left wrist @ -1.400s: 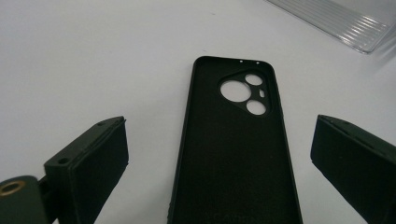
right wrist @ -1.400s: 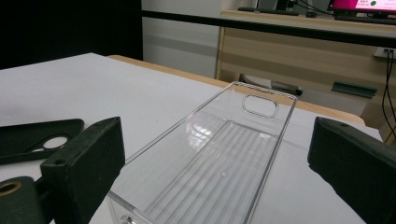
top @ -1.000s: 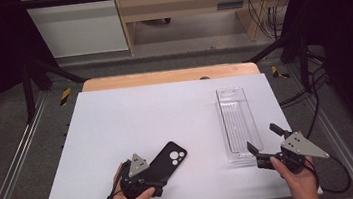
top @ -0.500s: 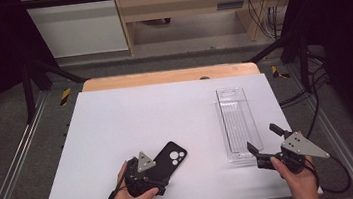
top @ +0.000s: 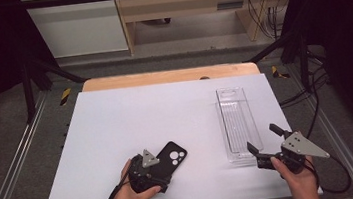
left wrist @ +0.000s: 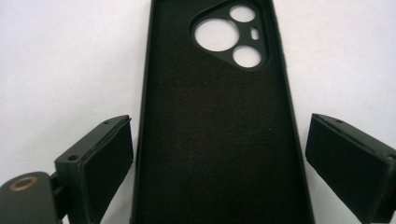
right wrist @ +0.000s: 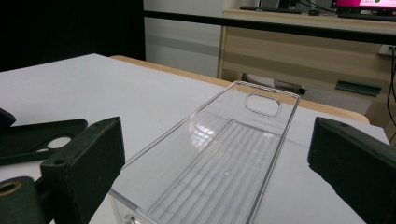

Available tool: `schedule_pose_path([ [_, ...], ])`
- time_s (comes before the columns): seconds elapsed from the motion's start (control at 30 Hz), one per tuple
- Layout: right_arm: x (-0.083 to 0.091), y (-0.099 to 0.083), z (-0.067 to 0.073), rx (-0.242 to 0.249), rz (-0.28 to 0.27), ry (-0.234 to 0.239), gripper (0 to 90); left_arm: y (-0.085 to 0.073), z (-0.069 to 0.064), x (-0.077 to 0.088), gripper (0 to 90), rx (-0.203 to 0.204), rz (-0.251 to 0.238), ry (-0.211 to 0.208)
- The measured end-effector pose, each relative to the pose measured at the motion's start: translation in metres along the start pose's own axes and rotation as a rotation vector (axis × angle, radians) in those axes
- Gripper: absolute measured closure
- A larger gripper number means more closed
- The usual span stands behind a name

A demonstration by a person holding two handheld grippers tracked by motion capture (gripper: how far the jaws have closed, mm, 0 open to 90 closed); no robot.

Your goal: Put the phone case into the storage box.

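The black phone case (left wrist: 219,126) lay flat on the white table (top: 131,119), well to the left of the clear tray (top: 238,122). The left gripper (left wrist: 219,163) straddled the case's near end — jaws spread wide, one each side, a gap showing at both edges. The right gripper (top: 265,138) sat at the tray's near end — jaws wide, holding nothing.
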State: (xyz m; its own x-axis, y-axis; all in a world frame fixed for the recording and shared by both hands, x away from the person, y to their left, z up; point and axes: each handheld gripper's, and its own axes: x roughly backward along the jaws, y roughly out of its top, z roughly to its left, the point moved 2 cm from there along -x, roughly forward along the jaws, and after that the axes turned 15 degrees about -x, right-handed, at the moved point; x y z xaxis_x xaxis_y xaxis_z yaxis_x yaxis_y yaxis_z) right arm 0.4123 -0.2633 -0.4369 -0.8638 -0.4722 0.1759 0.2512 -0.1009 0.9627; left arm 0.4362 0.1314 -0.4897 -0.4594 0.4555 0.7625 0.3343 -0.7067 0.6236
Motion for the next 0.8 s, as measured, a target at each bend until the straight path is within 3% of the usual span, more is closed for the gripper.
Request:
schedule_pose_path([
  [0.8, -0.0008, -0.0003, 0.0004, -0.003, 0.001, 0.004, 4.3, 0.0028, 0.0000, -0.0038, 13.3, 0.004, 0.047, -0.015],
])
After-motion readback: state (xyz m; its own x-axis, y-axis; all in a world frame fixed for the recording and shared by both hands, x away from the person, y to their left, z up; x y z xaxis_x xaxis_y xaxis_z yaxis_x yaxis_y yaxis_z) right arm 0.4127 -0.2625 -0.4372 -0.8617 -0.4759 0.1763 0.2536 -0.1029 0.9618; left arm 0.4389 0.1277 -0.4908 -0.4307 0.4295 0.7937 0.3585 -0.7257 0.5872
